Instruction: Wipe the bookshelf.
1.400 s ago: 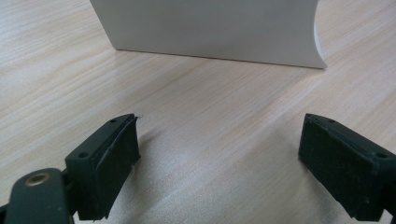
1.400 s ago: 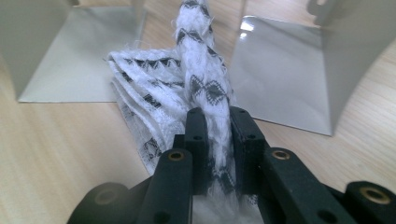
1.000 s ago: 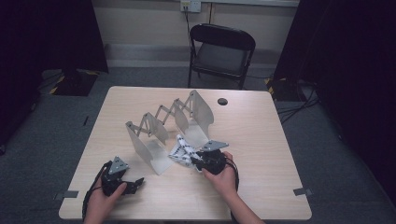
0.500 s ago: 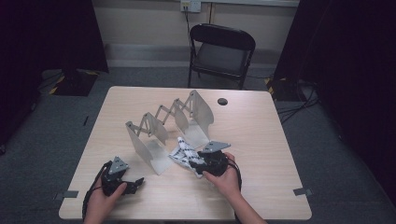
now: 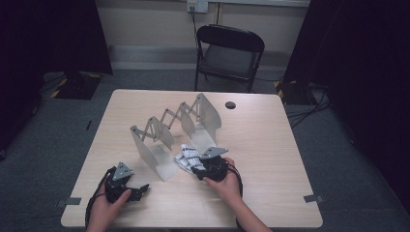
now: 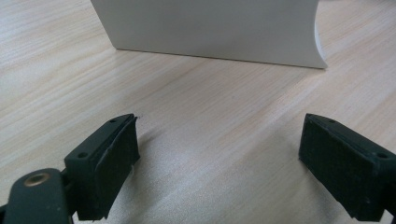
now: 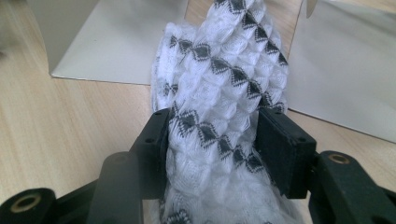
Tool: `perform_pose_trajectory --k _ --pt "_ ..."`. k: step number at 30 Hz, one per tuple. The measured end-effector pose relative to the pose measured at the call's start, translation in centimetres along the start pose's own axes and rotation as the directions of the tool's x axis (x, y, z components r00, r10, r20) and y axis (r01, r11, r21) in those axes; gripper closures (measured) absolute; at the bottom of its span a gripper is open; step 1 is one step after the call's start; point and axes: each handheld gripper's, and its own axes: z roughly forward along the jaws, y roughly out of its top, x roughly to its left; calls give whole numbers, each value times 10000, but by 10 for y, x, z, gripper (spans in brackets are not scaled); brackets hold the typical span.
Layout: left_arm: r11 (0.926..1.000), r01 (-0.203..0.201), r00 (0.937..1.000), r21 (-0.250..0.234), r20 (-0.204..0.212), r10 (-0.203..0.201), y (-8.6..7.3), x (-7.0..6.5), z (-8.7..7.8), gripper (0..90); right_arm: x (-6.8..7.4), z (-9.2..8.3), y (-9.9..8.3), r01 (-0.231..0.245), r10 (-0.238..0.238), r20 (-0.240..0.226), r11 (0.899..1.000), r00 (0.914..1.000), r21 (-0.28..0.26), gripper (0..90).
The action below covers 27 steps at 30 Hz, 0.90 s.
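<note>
Two sets of fingers at work: my right fingers, having just spread wider, hug the patterned sock between them beside the metal rack; my left fingers idle, spread over bare surface. Next, I judge, slotting it between dividers.

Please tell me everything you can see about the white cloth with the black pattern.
The knitted cloth is white with rows of small black diamond-like marks and looks soft, thick and puffy. It is bunched into a roll, not spread flat. It lies on the wooden table, at the near open end of the metal folding rack, between two of its plates. The right gripper has its black pads on both sides of it, pressing into the fabric.
</note>
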Motion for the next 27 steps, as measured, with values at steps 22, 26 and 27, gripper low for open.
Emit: perform_pose_trajectory --k 22,26,27 --pt "10000 4 10000 2 5 -4 0 0 0 116 2 -1 21 -498 490 1105 9988 9927 41 789" --pt "10000 2 10000 0 4 -2 0 0 0 116 1 -8 36 -588 610 1208 9980 9908 -215 789" --pt "10000 -2 10000 0 3 2 0 0 0 116 1 -9 39 -650 679 1210 9975 9903 -278 789"
